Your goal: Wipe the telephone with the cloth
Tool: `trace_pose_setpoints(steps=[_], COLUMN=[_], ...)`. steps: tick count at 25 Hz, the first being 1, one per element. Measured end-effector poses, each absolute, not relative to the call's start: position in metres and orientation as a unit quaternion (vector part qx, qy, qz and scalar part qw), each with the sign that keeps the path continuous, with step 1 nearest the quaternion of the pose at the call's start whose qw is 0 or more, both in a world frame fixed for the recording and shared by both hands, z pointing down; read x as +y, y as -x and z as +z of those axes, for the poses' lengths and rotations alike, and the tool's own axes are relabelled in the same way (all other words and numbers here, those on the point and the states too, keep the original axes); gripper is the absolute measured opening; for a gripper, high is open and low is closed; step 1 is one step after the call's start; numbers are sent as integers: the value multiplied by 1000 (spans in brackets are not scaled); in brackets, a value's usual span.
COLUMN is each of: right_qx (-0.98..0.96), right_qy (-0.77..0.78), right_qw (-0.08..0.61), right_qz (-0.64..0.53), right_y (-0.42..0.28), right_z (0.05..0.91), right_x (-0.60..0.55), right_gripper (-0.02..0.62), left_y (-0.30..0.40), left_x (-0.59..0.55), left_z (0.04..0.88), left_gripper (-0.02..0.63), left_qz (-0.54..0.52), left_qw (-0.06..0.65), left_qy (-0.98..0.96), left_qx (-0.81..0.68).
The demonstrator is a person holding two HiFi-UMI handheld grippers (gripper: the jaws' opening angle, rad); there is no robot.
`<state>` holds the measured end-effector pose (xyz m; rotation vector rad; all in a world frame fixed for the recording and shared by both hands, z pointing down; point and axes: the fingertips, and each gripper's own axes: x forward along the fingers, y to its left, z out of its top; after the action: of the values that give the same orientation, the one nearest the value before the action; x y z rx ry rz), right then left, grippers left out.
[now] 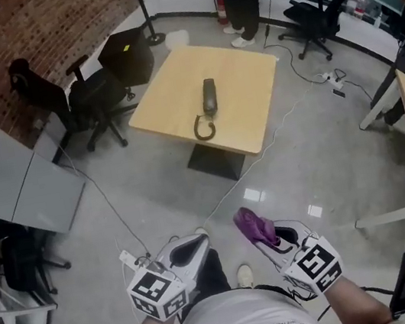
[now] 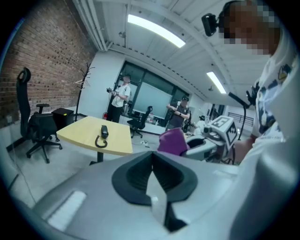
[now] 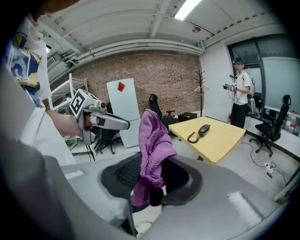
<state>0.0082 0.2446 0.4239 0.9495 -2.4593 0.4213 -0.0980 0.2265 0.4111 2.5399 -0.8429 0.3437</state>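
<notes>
Purple terry cloth (image 3: 152,145) pinched in the right claw (image 1: 265,241), jaws closed on its lower folds, loose upper end standing above them. Left claw (image 2: 153,176) drawn fully together with nothing in it, held beside the right one, both low over the glossy grey floor (image 1: 154,197) and well apart from the pale yellow square wooden counter (image 1: 168,97). Dark grey telephone handset (image 1: 209,96) lies near the counter's middle, its coiled cord (image 1: 203,128) looped at the near end; black office chairs (image 1: 94,99) stand left of the counter, near a red brick wall (image 1: 25,33).
</notes>
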Motion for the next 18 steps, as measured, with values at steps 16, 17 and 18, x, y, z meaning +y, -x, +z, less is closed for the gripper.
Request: trace_pose_setpoints(steps=[16, 17, 18], right_qx=[-850, -848, -846], right_qy=[-441, -444, -446], right_qw=[235, 235, 235], right_qz=[167, 170, 172], right_y=[19, 20, 21], right_z=[412, 412, 411], right_x=[89, 83, 78], right_gripper=[117, 117, 117], left_y=[119, 119, 118], left_x=[39, 30, 23], left_z=[424, 426, 429], left_gripper=[94, 95, 101], left_qz=[150, 150, 151], left_qw=[208, 212, 214], left_qy=[-935, -934, -933], left_qx=[-244, -245, -247])
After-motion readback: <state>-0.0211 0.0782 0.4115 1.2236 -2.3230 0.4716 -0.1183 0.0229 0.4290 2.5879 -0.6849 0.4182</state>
